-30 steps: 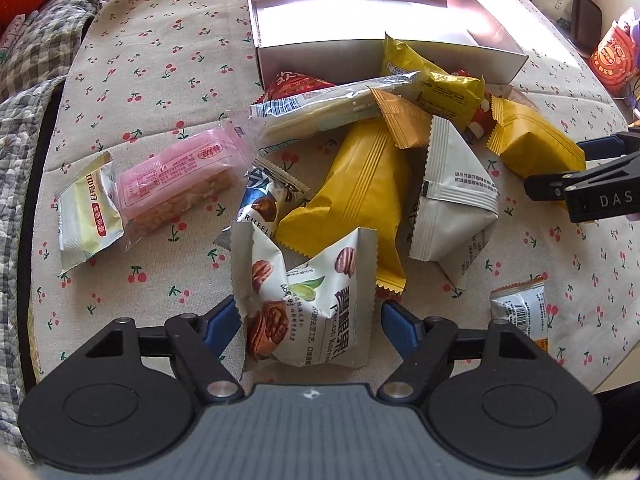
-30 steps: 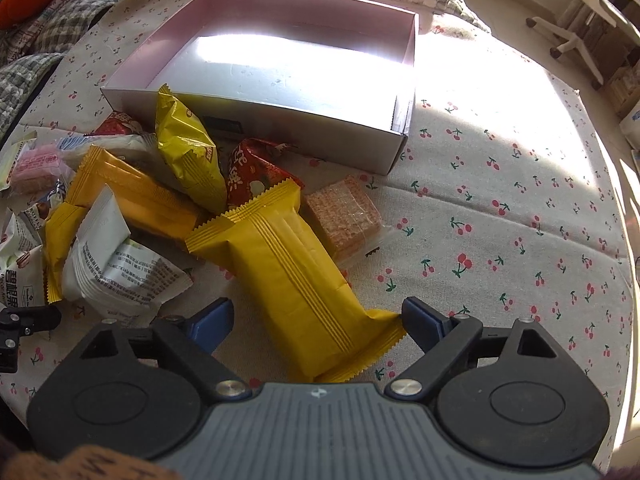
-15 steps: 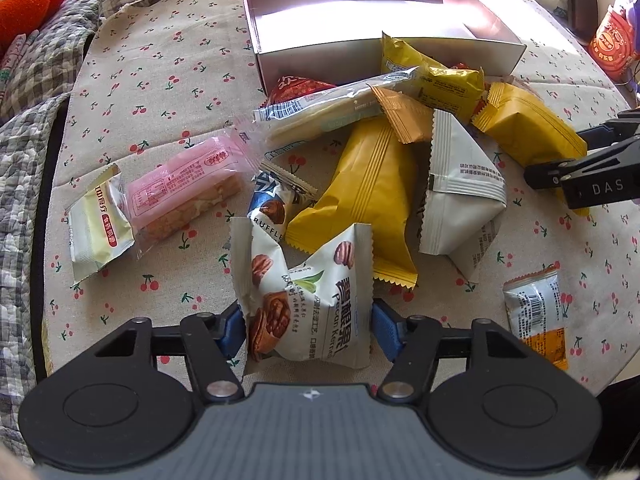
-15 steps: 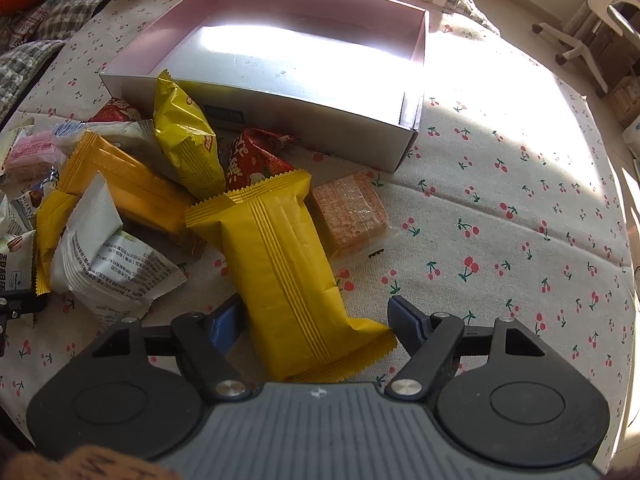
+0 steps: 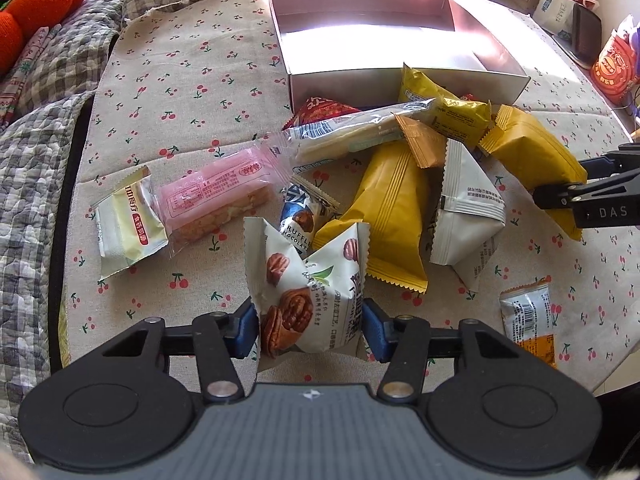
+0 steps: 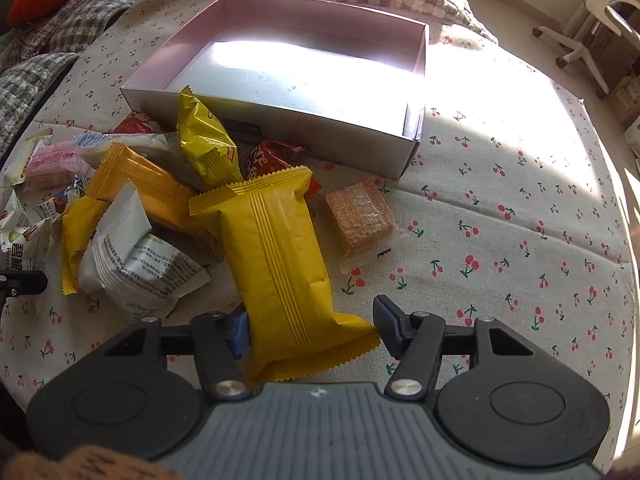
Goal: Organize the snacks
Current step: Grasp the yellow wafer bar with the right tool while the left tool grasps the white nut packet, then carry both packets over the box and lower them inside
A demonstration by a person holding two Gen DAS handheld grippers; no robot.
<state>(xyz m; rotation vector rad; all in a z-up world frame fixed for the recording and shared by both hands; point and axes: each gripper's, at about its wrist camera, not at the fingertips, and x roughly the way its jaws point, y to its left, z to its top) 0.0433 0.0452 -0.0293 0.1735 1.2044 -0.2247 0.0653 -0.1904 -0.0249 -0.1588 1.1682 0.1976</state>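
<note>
Our left tool [image 5: 310, 330] was closing on the pecan packet [image 5: 310, 288], pads against both sides; the box [image 5: 400, 88] lay beyond.

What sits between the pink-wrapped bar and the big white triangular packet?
In the left wrist view, between the pink-wrapped bar and the white triangular packet lie a small blue chocolate packet and a long yellow pack.

We see a matt woven cloth [image 6: 500, 216] printed with cherries under everything, with a quilted checked fabric [image 5: 36, 152] along its left edge. The box [image 6: 280, 128] looks like smooth card with a satin, light-catching inside, and the yellow packet [image 6: 280, 264] is glossy creased film. The pecan packet [image 5: 308, 292] looks matt, and the wafer wrapper [image 6: 360, 220] is clear plastic.
</note>
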